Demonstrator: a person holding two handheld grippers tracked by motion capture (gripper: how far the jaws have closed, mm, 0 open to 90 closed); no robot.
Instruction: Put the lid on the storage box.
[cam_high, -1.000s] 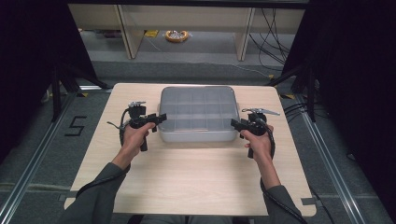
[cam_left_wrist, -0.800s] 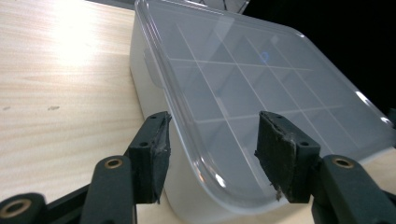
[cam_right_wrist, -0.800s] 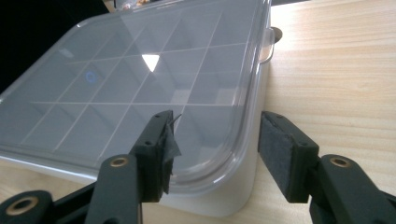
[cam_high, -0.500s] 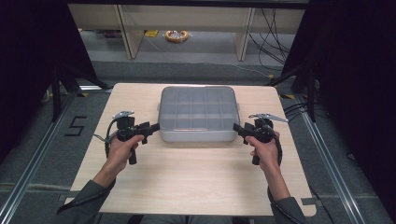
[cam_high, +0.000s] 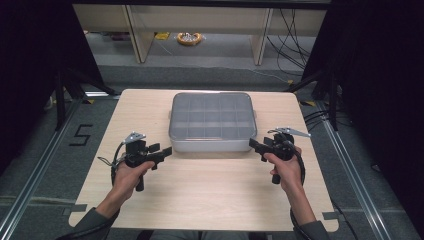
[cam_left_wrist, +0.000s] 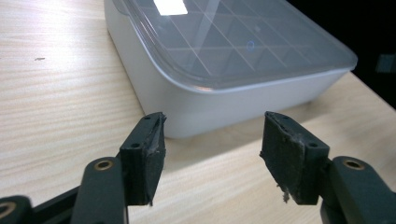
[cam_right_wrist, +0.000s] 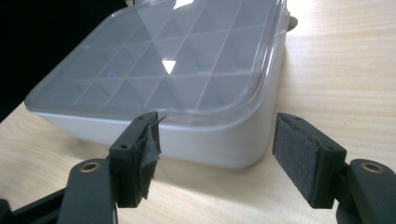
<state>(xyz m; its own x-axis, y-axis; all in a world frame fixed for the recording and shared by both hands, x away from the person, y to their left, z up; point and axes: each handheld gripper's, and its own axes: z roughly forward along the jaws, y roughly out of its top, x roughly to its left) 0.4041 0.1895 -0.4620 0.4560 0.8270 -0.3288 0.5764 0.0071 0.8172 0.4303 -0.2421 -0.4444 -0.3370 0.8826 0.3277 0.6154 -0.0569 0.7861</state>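
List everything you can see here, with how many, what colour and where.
compartment box: one, pale grey with clear lid shut on it, middle of the table toward the far edge
table: one, light wood, centre
yellow coil: one, floor beyond the table
numeral mark: one, black, floor left of the table
left tongs: one, black, open, near the box's near left corner
right tongs: one, black, open, near its near right corner

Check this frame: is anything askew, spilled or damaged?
Nothing is spilled or askew: the lidded box sits square on the table. The one oddity is worn padding: the left pad of the right claw is torn and frayed, and the left claw's pads look ragged too.
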